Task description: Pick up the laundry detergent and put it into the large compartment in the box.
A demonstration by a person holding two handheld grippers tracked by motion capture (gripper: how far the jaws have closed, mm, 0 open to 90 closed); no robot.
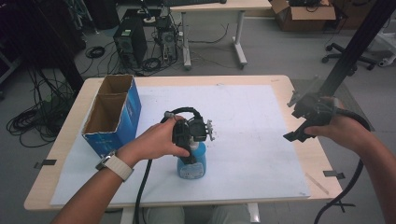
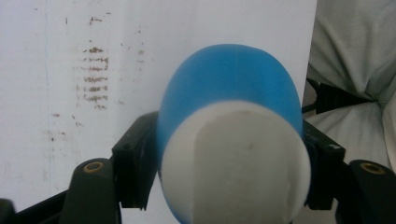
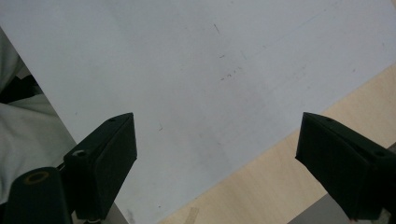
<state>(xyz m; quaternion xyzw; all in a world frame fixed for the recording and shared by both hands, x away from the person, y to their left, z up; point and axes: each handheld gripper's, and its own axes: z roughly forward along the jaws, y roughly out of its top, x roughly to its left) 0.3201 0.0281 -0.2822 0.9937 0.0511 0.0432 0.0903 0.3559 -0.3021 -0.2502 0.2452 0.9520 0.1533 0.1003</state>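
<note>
bottle: blue bottle sat upright between left gripper pads, directly below it
left grip: clamped on bottle, apparently near the cap
right gripper: jaws wide, empty, well right

The small blue plastic bottle with a white cap stands upright on the white sheet, near the table's front edge and about midway along it. Its label faces that front edge. From above, along my left jaws, its rounded blue shoulder sits below the white cap.
</note>
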